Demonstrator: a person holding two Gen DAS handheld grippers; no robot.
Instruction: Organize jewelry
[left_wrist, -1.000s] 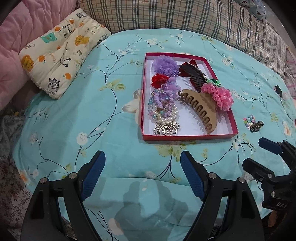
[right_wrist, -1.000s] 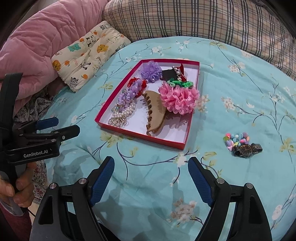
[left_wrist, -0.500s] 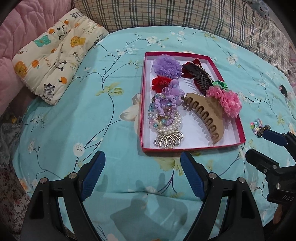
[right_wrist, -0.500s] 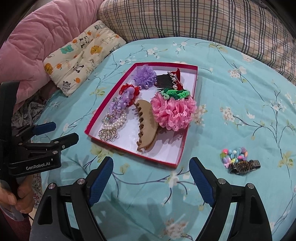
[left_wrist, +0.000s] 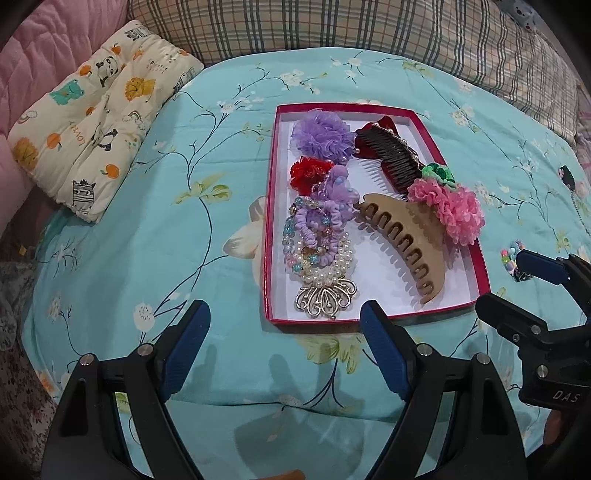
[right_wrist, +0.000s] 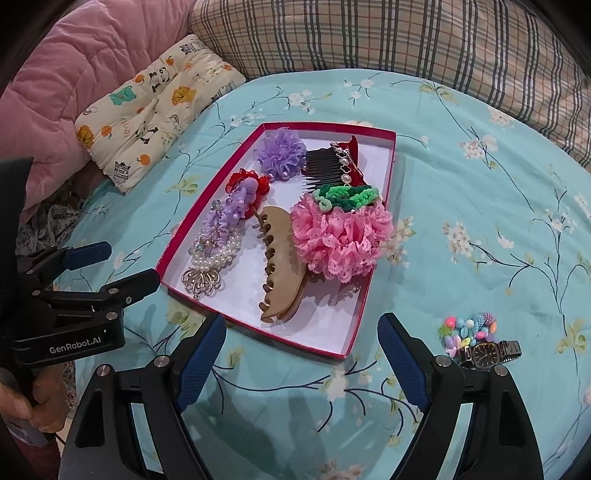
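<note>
Blue-padded, both the left gripper (left_wrist: 282, 325) and right gripper (right_wrist: 301, 338) hover empty with jaws spread wide. Just beyond lies the red tray (right_wrist: 364, 302) of hair accessories; right of it, a wristwatch (right_wrist: 487, 352) touches what looks like a bead bracelet (right_wrist: 467, 330).

red-rimmed tray (right_wrist: 373, 295) full of hair accessories; watch (right_wrist: 487, 352) and beads (right_wrist: 467, 329) outside
</note>
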